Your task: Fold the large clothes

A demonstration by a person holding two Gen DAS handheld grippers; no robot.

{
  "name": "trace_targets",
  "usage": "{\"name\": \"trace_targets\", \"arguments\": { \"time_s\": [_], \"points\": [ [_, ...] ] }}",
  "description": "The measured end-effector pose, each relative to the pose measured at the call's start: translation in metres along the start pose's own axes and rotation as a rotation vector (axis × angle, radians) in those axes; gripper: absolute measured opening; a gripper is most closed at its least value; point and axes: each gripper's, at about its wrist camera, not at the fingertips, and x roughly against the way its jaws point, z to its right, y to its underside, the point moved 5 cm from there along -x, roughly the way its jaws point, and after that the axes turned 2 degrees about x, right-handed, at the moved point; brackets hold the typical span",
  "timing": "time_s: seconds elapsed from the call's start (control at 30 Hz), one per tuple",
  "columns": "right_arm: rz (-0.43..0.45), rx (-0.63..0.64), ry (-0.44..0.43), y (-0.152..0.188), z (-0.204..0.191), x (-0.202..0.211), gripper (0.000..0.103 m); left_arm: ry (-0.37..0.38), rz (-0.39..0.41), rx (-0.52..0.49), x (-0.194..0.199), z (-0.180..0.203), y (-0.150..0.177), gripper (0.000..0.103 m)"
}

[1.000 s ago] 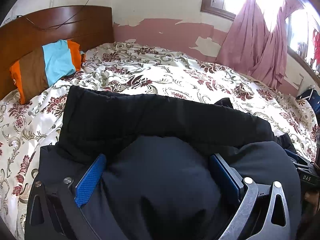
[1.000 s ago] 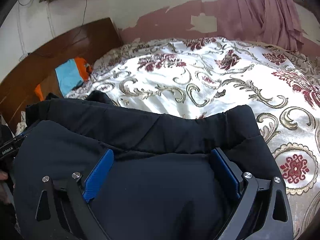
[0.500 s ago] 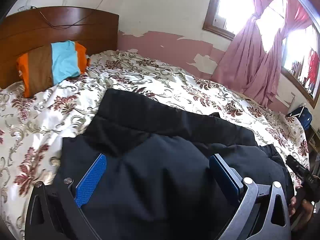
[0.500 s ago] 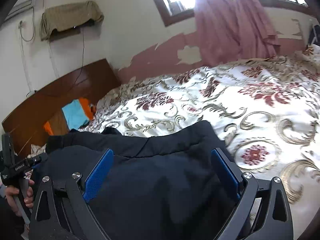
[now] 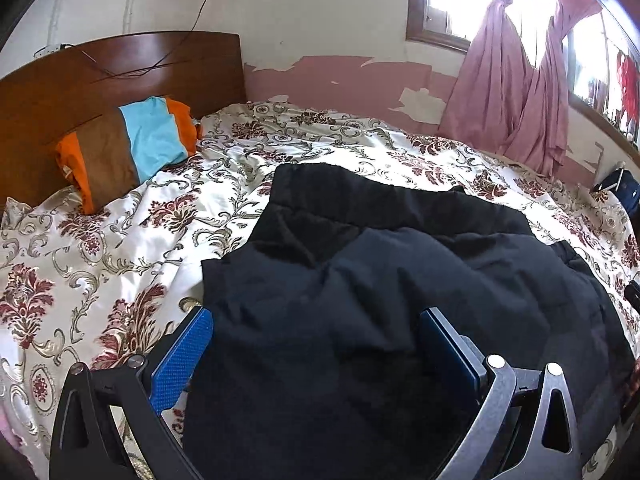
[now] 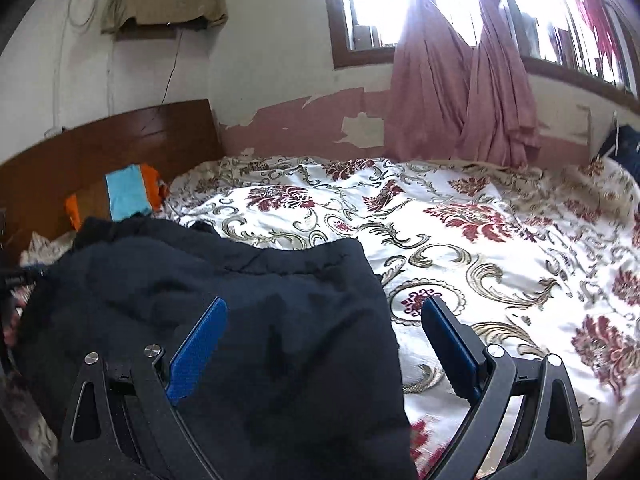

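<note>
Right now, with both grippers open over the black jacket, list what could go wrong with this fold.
1. The black jacket looks puffy; with the left gripper and right gripper open, the fold may spring back.
2. The bedspread is rumpled and looks slick, so the jacket could slide or fold unevenly.
3. A closing finger might pinch bedspread along with the jacket edge.

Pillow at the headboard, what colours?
Orange, brown and light blue stripes on the pillow; clearest in the left wrist view.

Bed (image 5: 120, 248) with floral cover fills frame centre. Black padded garment (image 5: 380, 300) lies folded at lower centre-right. Orange-brown-blue pillow (image 5: 128, 148) at upper left, against wooden headboard (image 5: 80, 76).
</note>
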Motion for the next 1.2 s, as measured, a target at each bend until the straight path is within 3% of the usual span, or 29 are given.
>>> {"name": "trace_targets", "arguments": {
  "time_s": [0.37,0.57,0.8,1.03,1.2],
  "points": [
    [-0.074,-0.028,0.027,0.018,0.019,0.001,0.095,-0.055,0.005,0.025,0.001,-0.030,0.019,0.103],
    [-0.110,-0.095,0.014,0.026,0.029,-0.008,0.095,0.025,-0.012,0.122,-0.006,-0.051,0.028,0.103],
    [-0.180,-0.096,-0.037,0.036,0.024,-0.026,0.095,0.167,-0.100,0.272,-0.024,-0.068,0.041,0.103],
    [-0.361,-0.084,-0.208,0.045,0.018,-0.055,0.095,0.281,-0.204,0.321,-0.038,-0.074,0.046,0.103],
    [-0.462,-0.080,-0.313,0.050,0.021,-0.072,0.097,0.334,-0.234,0.346,-0.044,-0.076,0.048,0.103]
  ]
}}
